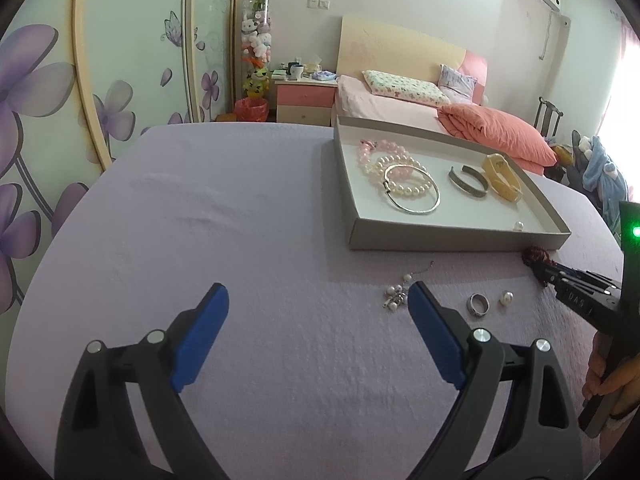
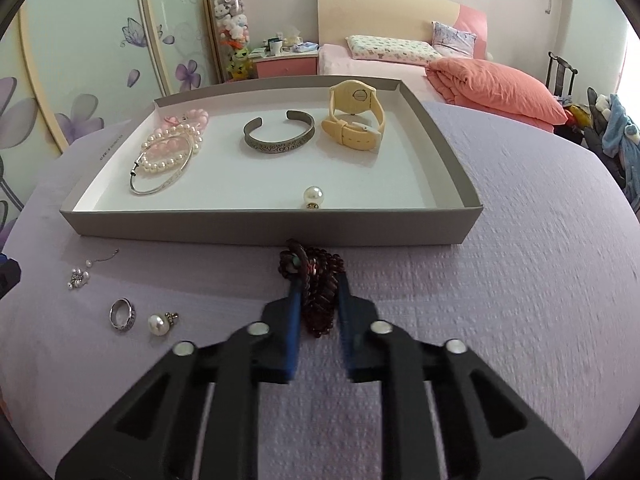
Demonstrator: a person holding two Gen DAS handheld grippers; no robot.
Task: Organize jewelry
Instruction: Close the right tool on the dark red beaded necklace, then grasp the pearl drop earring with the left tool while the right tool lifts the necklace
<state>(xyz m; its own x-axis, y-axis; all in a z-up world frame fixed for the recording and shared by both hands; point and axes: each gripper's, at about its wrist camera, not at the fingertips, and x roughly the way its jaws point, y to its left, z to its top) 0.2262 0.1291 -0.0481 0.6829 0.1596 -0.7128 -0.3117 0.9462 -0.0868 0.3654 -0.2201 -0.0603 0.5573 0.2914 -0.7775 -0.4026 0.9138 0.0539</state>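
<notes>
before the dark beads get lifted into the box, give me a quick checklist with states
1. Right tool shut on the dark bead bracelet: ok.
2. Whole strand caught between the fingers: cannot tell; loops spill past the tips.
3. Bare floor in the grey box for a drop: ok, free by the loose pearl.
4. Left tool open and holding nothing: ok.
5. Ring and pearl earring lie apart from the right tool: ok.

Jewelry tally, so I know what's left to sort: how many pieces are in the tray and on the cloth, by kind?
Bracelets and bangles: 5 (pink beads, pearls, silver bangle, grey cuff, dark beads in right tool)
Watch: 1
Pearl studs: 2 ()
Ring: 1
Pearl cluster: 1
Total: 10
</notes>
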